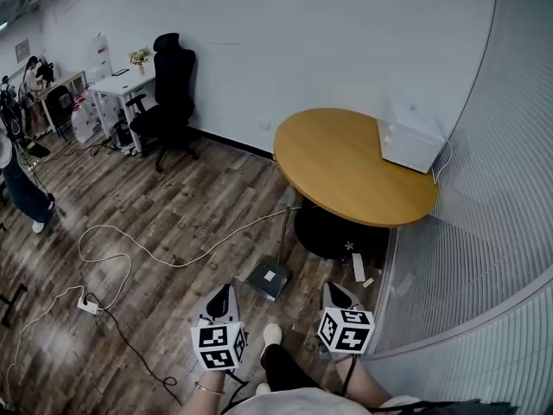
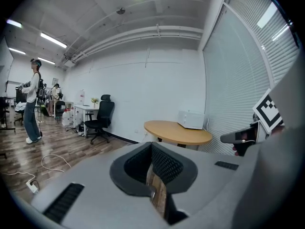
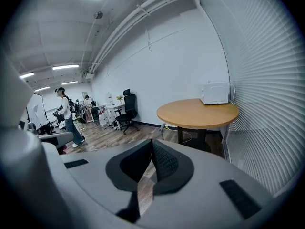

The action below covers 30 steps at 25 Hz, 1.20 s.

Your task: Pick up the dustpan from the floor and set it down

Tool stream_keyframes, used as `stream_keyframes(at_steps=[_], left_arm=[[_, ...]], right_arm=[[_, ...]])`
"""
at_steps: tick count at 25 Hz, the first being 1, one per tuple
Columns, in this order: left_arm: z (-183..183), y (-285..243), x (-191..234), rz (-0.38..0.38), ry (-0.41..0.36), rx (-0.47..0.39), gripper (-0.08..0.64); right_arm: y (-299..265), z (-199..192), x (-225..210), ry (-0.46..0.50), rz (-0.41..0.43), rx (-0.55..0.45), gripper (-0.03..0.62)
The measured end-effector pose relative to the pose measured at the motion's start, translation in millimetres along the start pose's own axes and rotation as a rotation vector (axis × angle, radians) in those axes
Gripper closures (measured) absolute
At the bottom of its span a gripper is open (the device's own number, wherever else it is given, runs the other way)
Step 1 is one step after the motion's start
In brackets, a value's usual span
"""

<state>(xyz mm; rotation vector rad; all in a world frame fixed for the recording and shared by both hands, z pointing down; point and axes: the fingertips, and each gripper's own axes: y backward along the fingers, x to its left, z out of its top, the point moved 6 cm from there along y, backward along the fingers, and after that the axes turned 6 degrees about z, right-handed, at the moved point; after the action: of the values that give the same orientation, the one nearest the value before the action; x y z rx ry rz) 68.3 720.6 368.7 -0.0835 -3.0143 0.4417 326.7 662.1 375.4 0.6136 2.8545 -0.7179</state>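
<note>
Head view: the dustpan (image 1: pixel 270 277) lies flat on the wood floor (image 1: pixel 155 214), just off the near edge of the round bench (image 1: pixel 350 167) and beside its dark foot. Its handle leans up toward the bench rim, so it looks easy to reach from above. The left claw (image 1: pixel 223 290) and right claw (image 1: pixel 333 288) hover on the near side of the bench, one on either side of the dustpan and apart from it. That spacing looks like a lead-in to the pickup, with no contact made. A white box (image 1: pixel 410 141) sits on the far side of the bench top. A white cable (image 1: pixel 130 249) loops across the floor well left of the bench.

Left gripper view: the left claw (image 2: pixel 151 144) is clenched with its pads together, and only a sliver of floor shows below them, so it grips nothing. It points toward the bench (image 2: pixel 177 131). The claw's own body hides the dustpan.

Right gripper view: the right claw (image 3: pixel 151 141) is likewise clenched and empty, and it is aimed at the floor left of the bench (image 3: pixel 198 112). The dustpan's pan is not visible here. Judgement: both claws need to release before either can take the handle, so the pickup is not yet begun.
</note>
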Motion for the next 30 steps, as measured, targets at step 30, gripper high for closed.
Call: stream_keyframes(at_steps=[30], left_arm=[[95,-266,42,0.005,-0.05,0.001,0.541]], right_arm=[[-259,133,-38,-0.019,0.06,-0.014,0.56]])
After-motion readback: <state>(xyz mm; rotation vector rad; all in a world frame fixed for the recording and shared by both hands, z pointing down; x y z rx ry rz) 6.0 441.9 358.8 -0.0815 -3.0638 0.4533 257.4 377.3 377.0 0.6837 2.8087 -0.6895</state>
